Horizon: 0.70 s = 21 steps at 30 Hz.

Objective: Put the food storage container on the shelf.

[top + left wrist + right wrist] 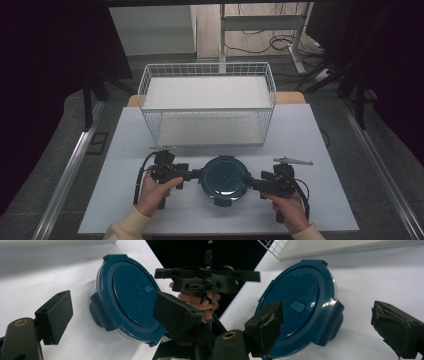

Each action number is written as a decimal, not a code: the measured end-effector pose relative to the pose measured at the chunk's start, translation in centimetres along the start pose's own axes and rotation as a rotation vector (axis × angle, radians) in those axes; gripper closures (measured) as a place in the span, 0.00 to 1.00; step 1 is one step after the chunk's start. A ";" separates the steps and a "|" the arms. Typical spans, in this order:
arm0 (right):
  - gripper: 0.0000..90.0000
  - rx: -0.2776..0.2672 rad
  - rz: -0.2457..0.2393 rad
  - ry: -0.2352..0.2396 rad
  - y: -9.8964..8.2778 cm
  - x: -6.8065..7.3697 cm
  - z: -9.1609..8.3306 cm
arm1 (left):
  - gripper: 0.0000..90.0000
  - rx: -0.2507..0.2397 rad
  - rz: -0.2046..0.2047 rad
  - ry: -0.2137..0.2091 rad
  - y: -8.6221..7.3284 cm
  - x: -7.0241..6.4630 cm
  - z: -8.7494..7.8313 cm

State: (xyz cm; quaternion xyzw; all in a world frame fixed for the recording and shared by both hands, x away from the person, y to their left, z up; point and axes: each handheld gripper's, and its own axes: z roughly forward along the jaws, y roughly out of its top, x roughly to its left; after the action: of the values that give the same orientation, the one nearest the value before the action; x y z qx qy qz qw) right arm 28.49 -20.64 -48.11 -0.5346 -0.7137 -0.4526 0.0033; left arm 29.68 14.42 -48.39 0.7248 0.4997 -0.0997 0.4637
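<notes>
Both tongs sit near the table's front edge, flanking a round container (225,180) with a dark blue snap-on lid (130,295). Left gripper (196,174): jaws spread wide, nothing held; in its own view one of the lid's side latch tabs (100,312) lies between the pads, untouched. Right gripper (250,183): also wide open and empty, the opposite tab (329,320) lying in its gap, pads clear of it.

Step in hand, as I read it: lining up on the two latches, grip not yet made. Next move likely calls for easing each gripper inward so the pads bracket a tab squarely, then closing evenly from both sides so the container doesn't skid on the white table (310,200).

Farther back, a white wire basket (207,102) stands well apart.
</notes>
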 end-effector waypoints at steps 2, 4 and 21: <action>0.11 0.020 0.025 0.011 -0.2 -0.1 0.7 | 0.16 0.004 -0.004 0.010 -0.1 0.2 0.2; 0.11 0.023 0.023 0.011 -0.3 0.0 0.8 | 0.16 0.001 -0.002 0.011 -0.1 0.2 0.4; 0.10 0.069 0.102 0.041 -1.1 -0.2 2.6 | 0.19 0.096 -0.103 -0.094 -0.5 1.3 4.0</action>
State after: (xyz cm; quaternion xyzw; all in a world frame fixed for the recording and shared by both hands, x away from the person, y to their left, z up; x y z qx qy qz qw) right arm 28.98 -19.11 -50.42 -0.5606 -0.7003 -0.4379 0.0594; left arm 31.19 12.25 -51.66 0.7141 0.5086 -0.1812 0.4457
